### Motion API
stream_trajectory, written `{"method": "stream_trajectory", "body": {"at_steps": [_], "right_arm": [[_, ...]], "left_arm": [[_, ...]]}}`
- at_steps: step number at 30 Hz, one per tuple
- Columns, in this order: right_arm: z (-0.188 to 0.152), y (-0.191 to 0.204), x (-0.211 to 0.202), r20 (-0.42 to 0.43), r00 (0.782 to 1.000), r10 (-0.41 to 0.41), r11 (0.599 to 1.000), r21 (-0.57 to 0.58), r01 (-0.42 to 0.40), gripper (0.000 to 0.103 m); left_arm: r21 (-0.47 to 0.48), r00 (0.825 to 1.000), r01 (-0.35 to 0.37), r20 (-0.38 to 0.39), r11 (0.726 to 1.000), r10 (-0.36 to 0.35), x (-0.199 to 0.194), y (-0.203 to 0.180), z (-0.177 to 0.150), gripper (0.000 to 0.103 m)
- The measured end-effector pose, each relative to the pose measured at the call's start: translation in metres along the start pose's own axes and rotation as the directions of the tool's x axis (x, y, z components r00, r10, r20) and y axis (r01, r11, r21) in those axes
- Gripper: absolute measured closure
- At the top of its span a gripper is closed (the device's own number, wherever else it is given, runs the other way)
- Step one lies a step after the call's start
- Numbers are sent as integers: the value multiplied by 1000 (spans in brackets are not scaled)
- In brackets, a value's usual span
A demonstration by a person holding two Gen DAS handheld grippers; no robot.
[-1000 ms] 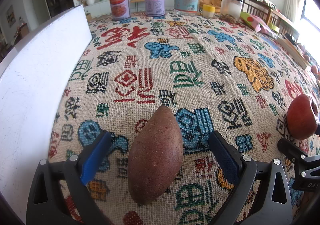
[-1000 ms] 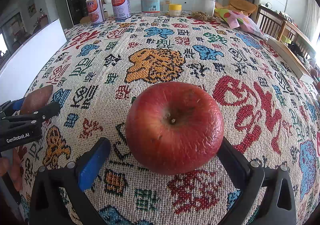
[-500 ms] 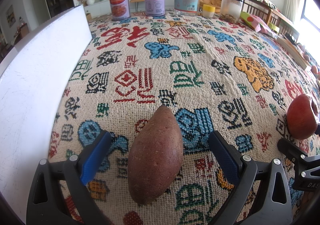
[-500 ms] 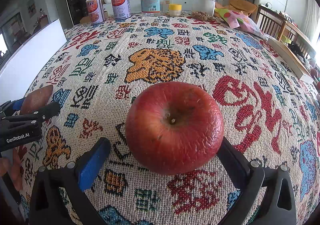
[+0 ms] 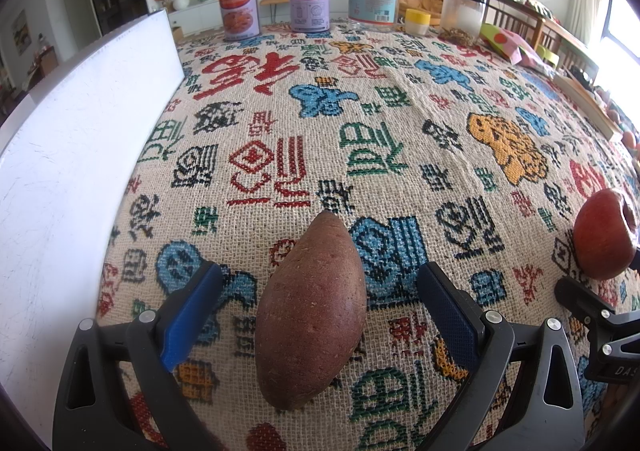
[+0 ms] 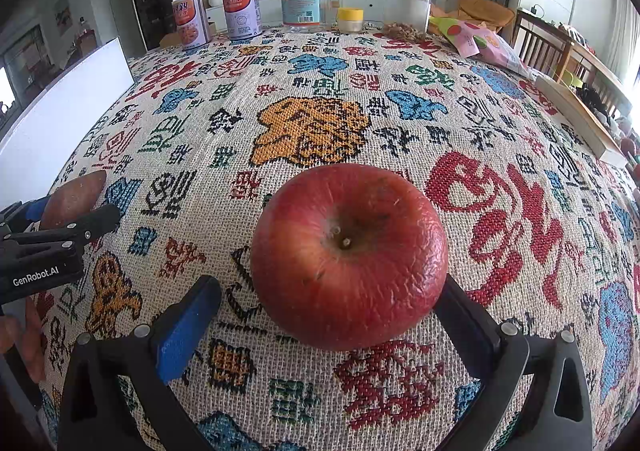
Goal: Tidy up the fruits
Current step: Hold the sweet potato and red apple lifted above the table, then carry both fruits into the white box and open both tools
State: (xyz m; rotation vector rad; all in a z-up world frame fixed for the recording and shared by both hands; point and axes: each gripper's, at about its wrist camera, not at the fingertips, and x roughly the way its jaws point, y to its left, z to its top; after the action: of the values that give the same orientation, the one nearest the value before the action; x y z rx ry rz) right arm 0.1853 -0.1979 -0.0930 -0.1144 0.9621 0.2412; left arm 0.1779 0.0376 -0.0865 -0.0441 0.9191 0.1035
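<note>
Nothing has shifted over the last second: both grippers sit exactly where they were, so you are paused at the brink of two grasps and neither item has been lifted off the bench [image 5: 280, 99].

Your left gripper [image 5: 316, 307] has its fingers [image 5: 188, 315] spread wide on either side of the sweet potato [image 5: 312, 311], with clear cloth showing between each blue pad and the skin. The sweet potato lies lengthwise between them, its pointed end facing away from you. Your right gripper [image 6: 324, 315] is spread around the red apple [image 6: 348, 255] in the same way; the left pad stands clearly apart from it, while the right finger is half hidden behind the fruit, so contact on that side cannot be told. The apple sits on the patterned cloth with its stem pit tilted toward the camera.

The stillness suggests that closing is the next step for both hands, and the rounded apple looks likelier to roll if squeezed off-centre.

The right wrist view shows the apple's wrinkled skin and your left gripper's side with a hand below it. The left wrist view shows the sweet potato's full length and the white board [image 5: 80, 139] along the bench's left edge. Neither view reveals a basket or tray for the fruit.
</note>
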Motion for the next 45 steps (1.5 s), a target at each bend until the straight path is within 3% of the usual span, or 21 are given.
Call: {"method": "stream_trajectory", "body": {"at_steps": [9, 12, 15, 17, 21, 26, 27, 28, 29, 31, 32, 34, 36, 38, 40, 42, 45], "right_arm": [[0, 0, 0, 0, 1000, 0, 1000, 0, 0, 0], [0, 0, 0, 0, 1000, 2, 1000, 1, -2, 0], [-1, -2, -3, -20, 999, 38, 999, -27, -38, 0], [-6, -9, -11, -43, 996, 78, 996, -37, -79, 0], [-12, -31, -27, -50, 991, 123, 992, 29, -122, 0], [17, -21, -31, -67, 992, 111, 994, -13, -112, 0], [24, -17, -27, -84, 990, 111, 993, -19, -113, 0], [29, -14, -22, -116, 986, 116, 993, -17, -119, 0], [33, -13, -15, -152, 982, 114, 993, -12, -117, 5], [35, -16, -8, -184, 979, 85, 996, 10, -84, 34], [36, -19, -8, -190, 977, 95, 995, 27, -92, 34], [34, -22, -13, -185, 978, 97, 995, 49, -90, 34], [31, -20, -27, -161, 978, 135, 990, 65, -126, 34], [32, -7, -49, -143, 968, 208, 977, 71, -200, 34], [40, 18, -74, -125, 951, 283, 959, 35, -281, 34], [55, 59, -101, -106, 926, 362, 930, -27, -367, 34], [79, 132, -133, -90, 873, 479, 862, -137, -487, 34]], "left_arm": [[-1, 1000, 8, -8, 1000, -8, 0, 0, 0, 4], [20, 991, 85, -103, 996, -83, 1, 7, 7, 3], [-89, 954, 246, -154, 965, -257, -14, 33, 2, 4], [-153, 935, 298, -152, 942, -320, -24, 52, -7, 4], [-91, 955, 255, -134, 963, -266, -32, 58, -14, 5], [15, 971, 208, -124, 978, -204, -23, 31, 4, 5], [41, 977, 182, -122, 982, -176, -22, 27, 5, 14], [55, 980, 163, -122, 985, -155, -21, 25, 4, 54], [50, 976, 170, -144, 984, -161, -18, 24, 4, 61], [18, 976, 173, -136, 985, -169, -20, 29, 1, 64], [10, 976, 180, -128, 984, -177, -25, 31, -2, 65], [-43, 960, 259, -103, 965, -262, -51, 34, -7, 65], [-107, 913, 396, -66, 912, -404, -92, 43, -11, 65], [-143, 865, 495, -10, 857, -501, -141, 59, -13, 65], [-170, 839, 543, 62, 823, -541, -189, 84, -10, 65], [-216, 842, 539, 137, 814, -521, -226, 123, -5, 66], [-323, 889, 456, 197, 829, -412, -246, 190, 5, 67]]}}
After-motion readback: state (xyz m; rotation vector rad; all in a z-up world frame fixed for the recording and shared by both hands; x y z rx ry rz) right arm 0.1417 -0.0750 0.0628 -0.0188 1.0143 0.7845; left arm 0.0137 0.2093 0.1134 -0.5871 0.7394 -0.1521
